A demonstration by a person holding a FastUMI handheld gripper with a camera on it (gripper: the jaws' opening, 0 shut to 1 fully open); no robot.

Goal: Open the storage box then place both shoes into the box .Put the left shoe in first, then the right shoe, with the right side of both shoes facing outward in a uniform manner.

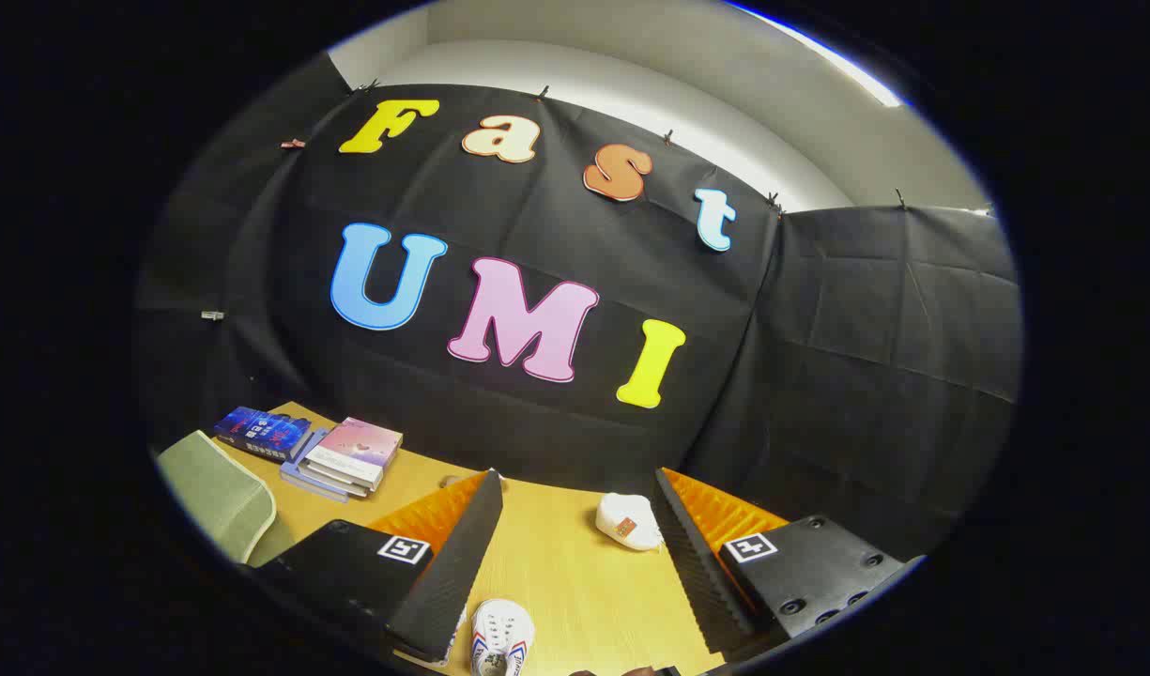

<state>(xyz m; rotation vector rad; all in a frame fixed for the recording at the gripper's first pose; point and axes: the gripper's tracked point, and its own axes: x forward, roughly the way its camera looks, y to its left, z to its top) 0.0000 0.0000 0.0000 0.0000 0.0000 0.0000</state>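
My gripper [579,483] is open above the wooden table [575,563], its two fingers spread wide with nothing between them. One white shoe [628,520] lies on the table just inside the right finger, near the far edge. A second white shoe [501,637] with red and blue stripes and white laces lies close below me, between the fingers and nearer the left one. I cannot make out a storage box here.
A stack of books [345,457] and a blue box [260,432] sit on the table's far left corner. A pale green chair back [218,498] stands to the left of the left finger. Black cloth walls close off the table's back and right.
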